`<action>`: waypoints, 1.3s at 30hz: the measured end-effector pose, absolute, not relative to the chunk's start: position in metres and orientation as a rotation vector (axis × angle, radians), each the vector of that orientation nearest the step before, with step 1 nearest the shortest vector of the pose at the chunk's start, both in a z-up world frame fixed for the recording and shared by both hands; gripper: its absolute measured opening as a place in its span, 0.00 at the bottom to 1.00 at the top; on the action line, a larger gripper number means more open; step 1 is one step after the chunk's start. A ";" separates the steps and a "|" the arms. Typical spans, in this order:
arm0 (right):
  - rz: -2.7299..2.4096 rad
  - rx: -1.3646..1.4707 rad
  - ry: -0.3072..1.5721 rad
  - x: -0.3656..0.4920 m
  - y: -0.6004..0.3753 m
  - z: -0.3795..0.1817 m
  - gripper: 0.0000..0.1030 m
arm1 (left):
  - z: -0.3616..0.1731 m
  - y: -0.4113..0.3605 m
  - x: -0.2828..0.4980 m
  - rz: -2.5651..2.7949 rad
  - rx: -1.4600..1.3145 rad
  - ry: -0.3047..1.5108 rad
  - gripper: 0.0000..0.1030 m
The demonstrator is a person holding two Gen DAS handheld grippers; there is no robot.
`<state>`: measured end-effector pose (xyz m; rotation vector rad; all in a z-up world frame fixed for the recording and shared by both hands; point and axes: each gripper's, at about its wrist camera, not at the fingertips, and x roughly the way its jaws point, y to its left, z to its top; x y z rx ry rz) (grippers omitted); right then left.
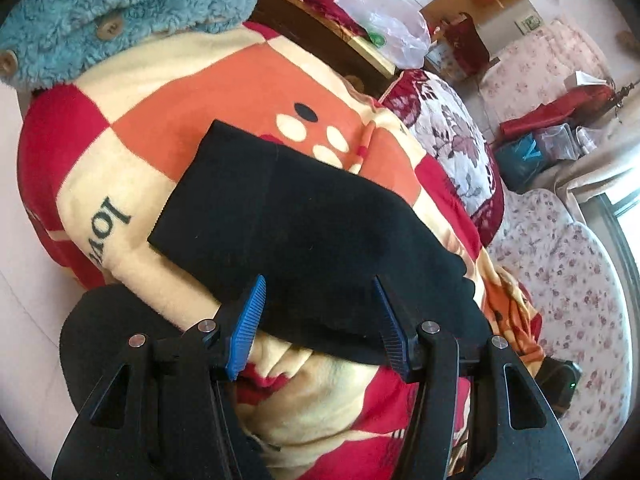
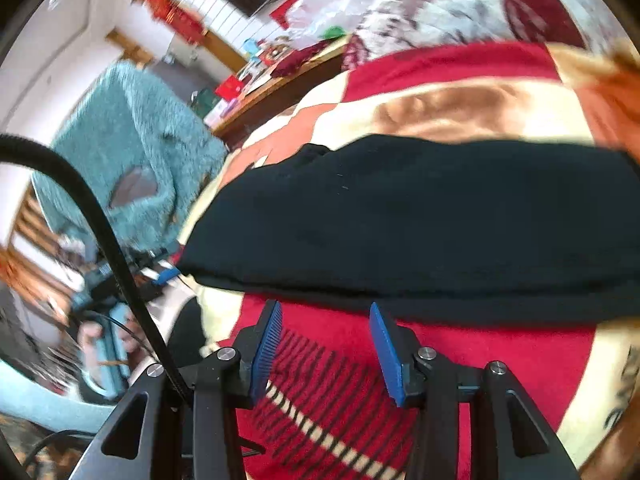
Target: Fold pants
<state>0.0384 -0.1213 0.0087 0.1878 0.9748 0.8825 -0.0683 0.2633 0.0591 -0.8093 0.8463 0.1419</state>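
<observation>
Black pants (image 1: 304, 232) folded into a compact, long bundle, lying on the red, orange and cream checked blanket (image 1: 224, 92), just below its spotted patch in the left wrist view. Left gripper (image 1: 318, 320) spread apart, blue pads either side of the bundle's near edge and gripping nothing; right gripper (image 2: 324, 346) likewise spread apart, just short of the pants (image 2: 420, 224), over red blanket (image 2: 500, 360). Beyond the blanket from the pants: a teal fleece coat (image 1: 132, 4) and a floral quilt (image 1: 452, 136).
</observation>
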 end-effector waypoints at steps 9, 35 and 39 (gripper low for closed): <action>0.932 -0.097 0.921 0.034 -0.056 0.015 0.46 | 0.055 0.251 -0.063 0.142 -0.841 0.842 0.54; 0.318 0.434 0.994 0.085 -0.274 -0.005 0.50 | 0.113 0.190 -0.042 0.196 -0.271 0.800 0.29; 0.275 0.396 1.036 0.095 -0.264 -0.013 0.50 | 0.110 0.163 -0.017 0.078 -0.276 0.812 0.29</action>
